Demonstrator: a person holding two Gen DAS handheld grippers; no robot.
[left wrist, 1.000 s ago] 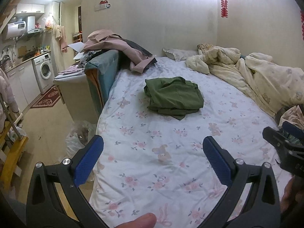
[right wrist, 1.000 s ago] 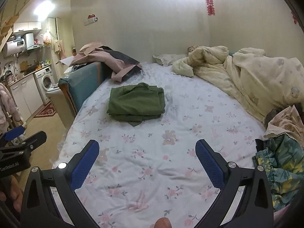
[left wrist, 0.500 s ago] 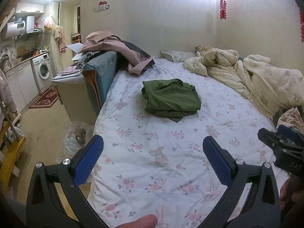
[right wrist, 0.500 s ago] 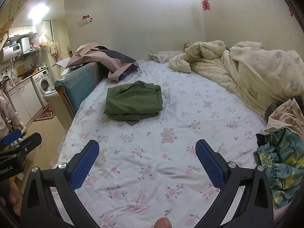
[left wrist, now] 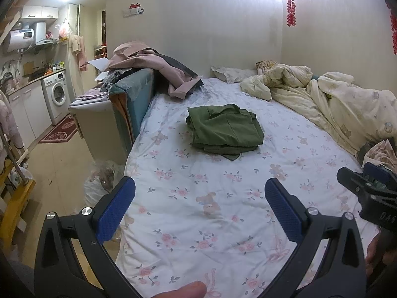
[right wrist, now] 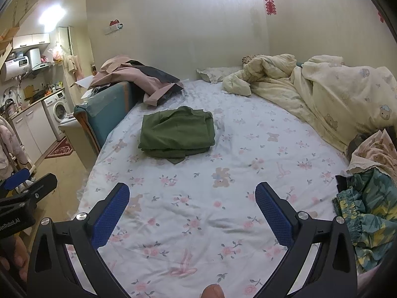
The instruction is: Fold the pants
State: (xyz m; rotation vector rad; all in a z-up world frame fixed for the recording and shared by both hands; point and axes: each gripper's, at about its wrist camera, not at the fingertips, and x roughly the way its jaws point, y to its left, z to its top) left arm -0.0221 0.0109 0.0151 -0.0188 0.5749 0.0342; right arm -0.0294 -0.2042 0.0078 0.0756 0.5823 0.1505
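Green pants (left wrist: 224, 131) lie folded in a flat stack on the floral bed sheet (left wrist: 211, 198), in the middle of the bed; they also show in the right wrist view (right wrist: 177, 132). My left gripper (left wrist: 199, 207) is open and empty, held above the near part of the bed, well short of the pants. My right gripper (right wrist: 192, 209) is open and empty too, at a similar distance. Each gripper shows at the edge of the other's view, the right one (left wrist: 367, 191) and the left one (right wrist: 22, 196).
A cream duvet (right wrist: 322, 94) is heaped along the right side of the bed. Loose clothes (right wrist: 369, 198) lie at the near right. Pink and dark garments (left wrist: 153, 67) drape over a teal headboard-like panel (left wrist: 134, 96) on the left. Beyond it are a washing machine (left wrist: 55, 94) and kitchen cabinets.
Both grippers have drawn back and lifted a little from the bed, so the folded pants look slightly farther away. The jaws stayed open. The pants have not moved.
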